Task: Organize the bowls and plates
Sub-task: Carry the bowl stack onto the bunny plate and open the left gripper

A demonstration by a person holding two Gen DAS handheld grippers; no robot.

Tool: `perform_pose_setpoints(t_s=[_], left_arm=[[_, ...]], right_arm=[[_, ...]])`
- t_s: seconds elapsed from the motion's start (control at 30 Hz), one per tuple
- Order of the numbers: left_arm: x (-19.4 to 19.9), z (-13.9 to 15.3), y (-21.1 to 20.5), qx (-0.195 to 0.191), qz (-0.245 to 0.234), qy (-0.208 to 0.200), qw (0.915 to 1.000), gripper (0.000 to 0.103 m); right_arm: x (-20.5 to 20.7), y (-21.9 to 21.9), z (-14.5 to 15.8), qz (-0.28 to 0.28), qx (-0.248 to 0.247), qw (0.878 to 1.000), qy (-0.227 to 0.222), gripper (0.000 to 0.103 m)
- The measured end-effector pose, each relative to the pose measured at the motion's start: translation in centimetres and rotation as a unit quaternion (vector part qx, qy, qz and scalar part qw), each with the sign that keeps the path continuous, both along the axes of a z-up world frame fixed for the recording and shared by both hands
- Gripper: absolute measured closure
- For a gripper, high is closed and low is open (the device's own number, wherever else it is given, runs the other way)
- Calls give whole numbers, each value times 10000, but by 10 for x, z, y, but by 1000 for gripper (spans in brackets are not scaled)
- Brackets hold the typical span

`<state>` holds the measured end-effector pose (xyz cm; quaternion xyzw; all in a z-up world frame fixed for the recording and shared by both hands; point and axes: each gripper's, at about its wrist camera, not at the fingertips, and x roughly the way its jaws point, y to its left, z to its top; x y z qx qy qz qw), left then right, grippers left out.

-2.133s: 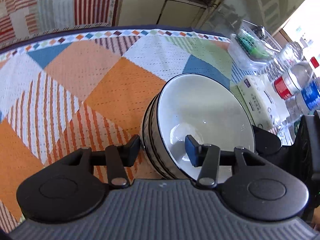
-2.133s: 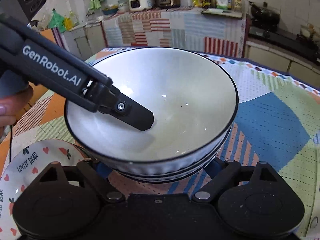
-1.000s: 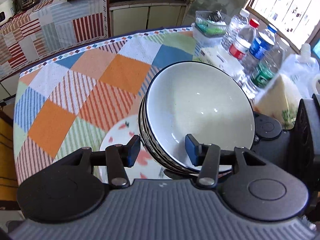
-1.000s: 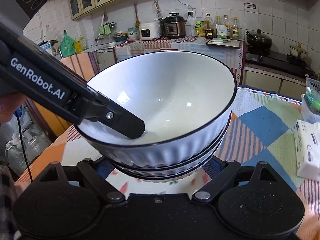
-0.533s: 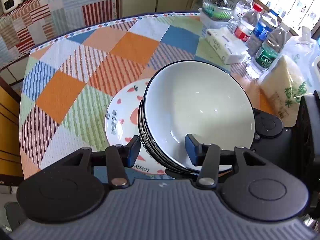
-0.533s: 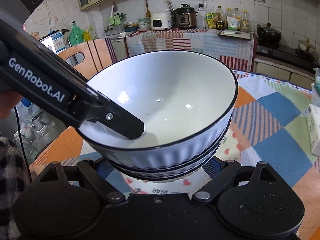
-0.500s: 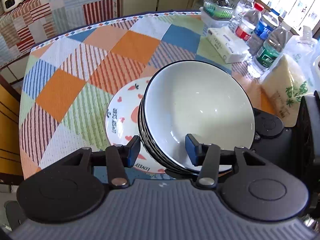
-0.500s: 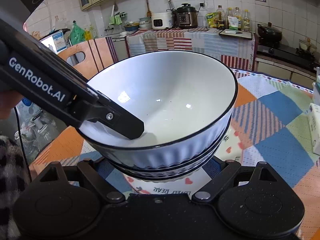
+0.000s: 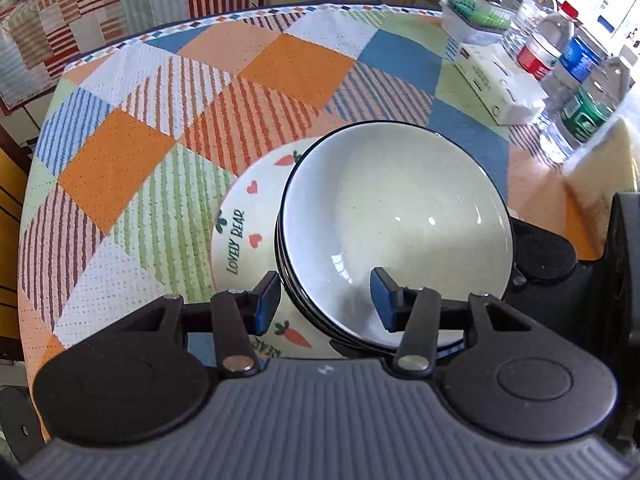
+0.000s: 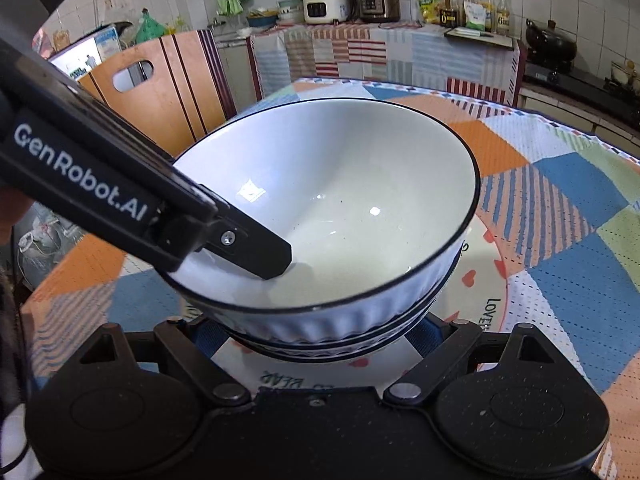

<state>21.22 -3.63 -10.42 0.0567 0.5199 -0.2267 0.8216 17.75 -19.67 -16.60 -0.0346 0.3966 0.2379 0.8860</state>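
A stack of white ribbed bowls with dark rims (image 9: 392,208) (image 10: 332,200) hangs right over a white "LOVELY BEAR" plate (image 9: 240,216) (image 10: 488,264) on the patchwork tablecloth. Whether the stack touches the plate I cannot tell. My left gripper (image 9: 326,300) is shut on the stack's near wall, one finger outside and one finger (image 10: 256,256) inside the top bowl. My right gripper (image 10: 314,336) clasps the stack's base from both sides, its blue pads against the ribbed wall and its tips hidden under the bowls.
Several water bottles (image 9: 560,52), a tissue pack (image 9: 496,76), a clear box (image 9: 476,16) and a pale bag (image 9: 600,184) crowd the table's right side. A wooden chair (image 10: 160,88) stands behind the table's far left edge.
Both grippers have come down with the bowl stack. The plate now lies closer and larger under the stack. Neither grip has changed.
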Motion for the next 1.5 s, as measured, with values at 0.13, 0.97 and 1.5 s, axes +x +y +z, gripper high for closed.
perform_pose_setpoints(t_s=[0.13, 0.97, 1.5], left_arm=[[5, -1, 1, -19, 48, 56, 10000, 56], [-4, -5, 13, -184, 336, -364, 9986, 52], [-58, 64, 45, -38, 481, -884, 9949, 43]], right_arm=[[8, 0, 1, 10, -20, 10000, 43, 10], [2, 16, 5, -380, -436, 9983, 56, 10], [-56, -6, 64, -1032, -383, 9939, 18, 10]])
